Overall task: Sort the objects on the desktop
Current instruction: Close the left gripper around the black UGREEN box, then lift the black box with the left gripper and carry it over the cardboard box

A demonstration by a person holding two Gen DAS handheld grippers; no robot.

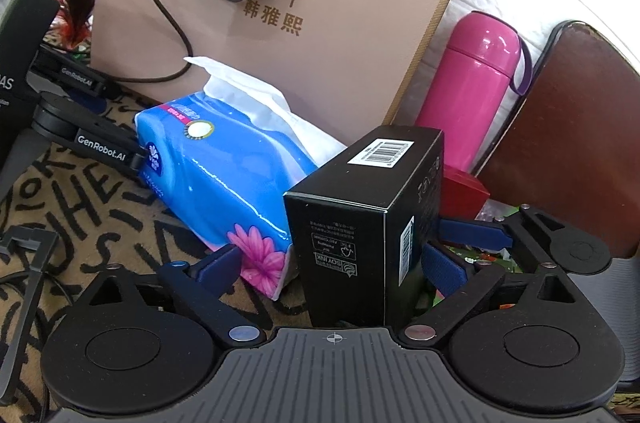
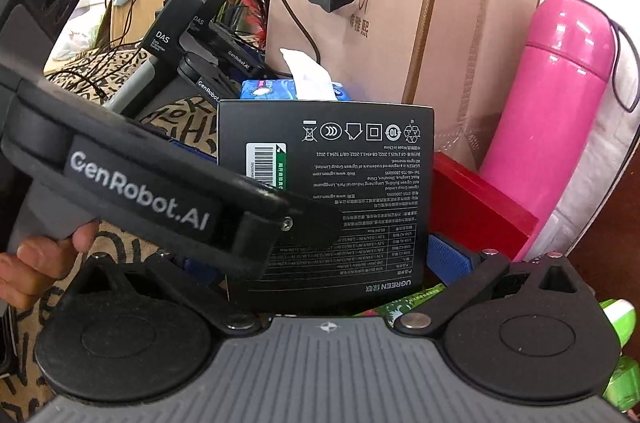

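The black box [image 1: 360, 223] stands in the middle of the frame, between the left gripper's [image 1: 332, 263] wide-apart blue fingers [image 1: 222, 261]. The right gripper [image 2: 320, 263] is around it too; I cannot tell if it squeezes.

Black box [image 1: 352, 223] with white barcode label and small white print; in the right wrist view its barcode sticker has a green strip. Tissue pack [image 1: 224, 179] glossy blue, pink flower print, red-pink band, white tissue sticking out. Paper bag [image 1: 320, 23] dusty pink-beige, gold lettering, black ribbon handles. Flask [image 1: 476, 79] hot pink, purple strap. Small box [image 2: 476, 207] red. Tablecloth [image 1: 80, 223] tan with black scrawled letters. Gripper pads [image 1: 444, 263] blue, bodies black and grey.
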